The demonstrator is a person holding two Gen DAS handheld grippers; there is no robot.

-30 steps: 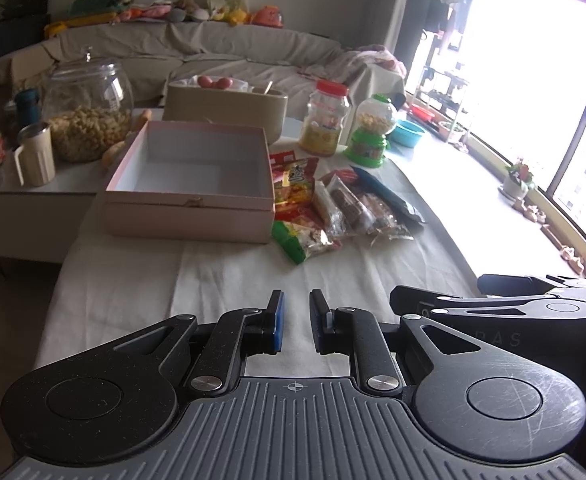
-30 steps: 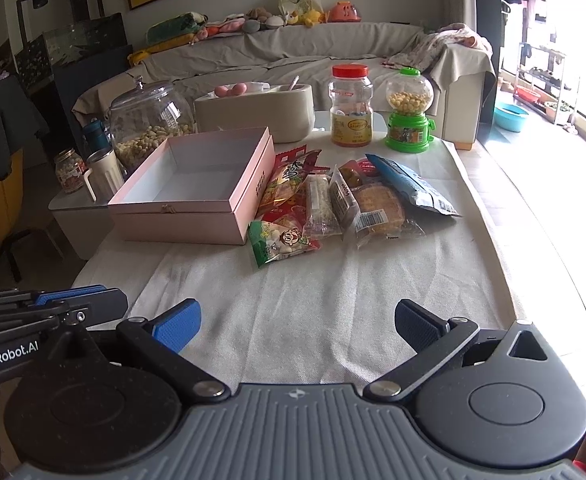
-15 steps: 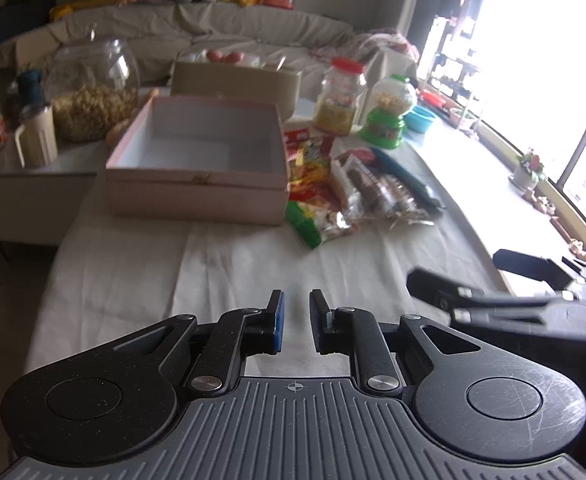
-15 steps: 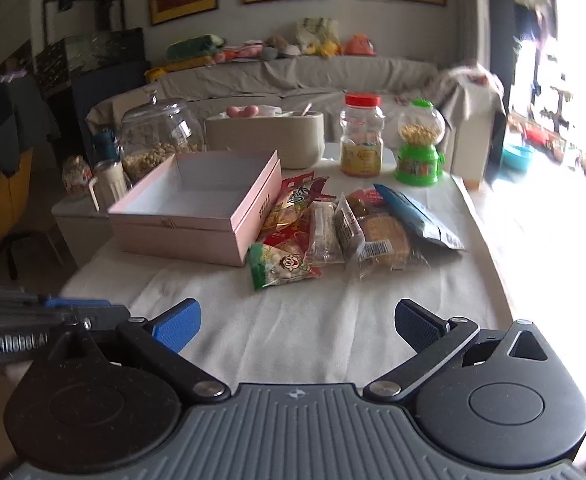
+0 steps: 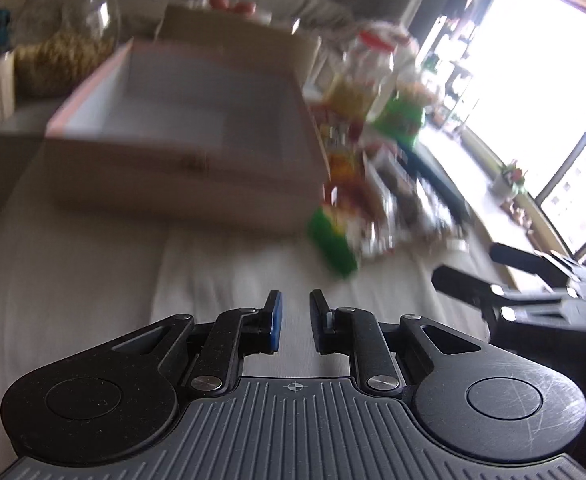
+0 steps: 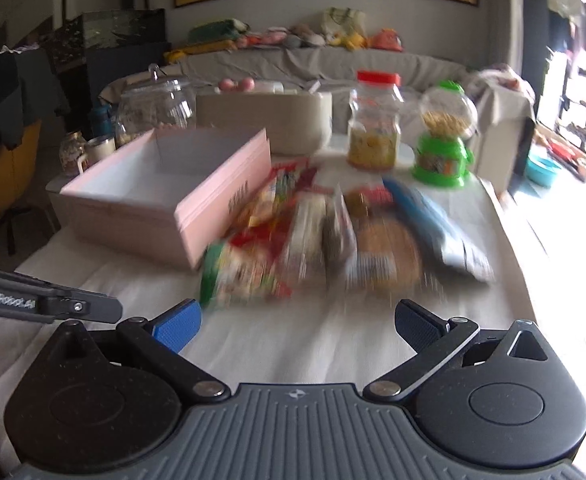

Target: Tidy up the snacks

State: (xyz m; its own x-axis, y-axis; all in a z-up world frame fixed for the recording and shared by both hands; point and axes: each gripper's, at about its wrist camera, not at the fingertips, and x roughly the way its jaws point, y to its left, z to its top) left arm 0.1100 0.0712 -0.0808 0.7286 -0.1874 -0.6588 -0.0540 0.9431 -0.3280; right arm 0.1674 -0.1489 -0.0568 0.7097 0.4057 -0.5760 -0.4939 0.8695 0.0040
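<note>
Left gripper (image 5: 291,322): jaws drawn narrow with a slim gap, nothing between them; it hangs over the bare white cloth near the tabletop's front edge, pointing at the front wall of the box.
Right gripper (image 6: 298,325): jaws spread wide, nothing between them; over the cloth just short of the snack pile, its fingers (image 5: 469,286) showing at the right edge of the left wrist view.
Snack packets (image 6: 333,240): a loose pile in the middle of the tabletop, overlapping one another; blurred in both views, so single packets are hard to read.
Green-ended packet (image 6: 237,276): nearest the front edge of the pile, lying just beside the front right corner of the box.
Blue packet (image 6: 437,224): on the right side of the pile, slanting toward the right edge of the tabletop.
Round brown snack in clear wrap (image 6: 385,252): between the blue packet and the red and yellow ones.
Pink box (image 6: 229,200): open, white inside, nothing visible in it; on the left half of the tabletop, its right wall touching or just beside the pile.
Tabletop (image 6: 277,344): covered with a white cloth.
Red-lidded jar (image 6: 374,120): upright near the far edge, behind the pile.
Green candy dispenser (image 6: 445,140): upright just to the right of that jar.
Beige tub (image 6: 265,120): at the far edge behind the box.
Glass jar (image 6: 155,104): on a lower surface off the far left corner, with a mug (image 6: 99,150) near it.
</note>
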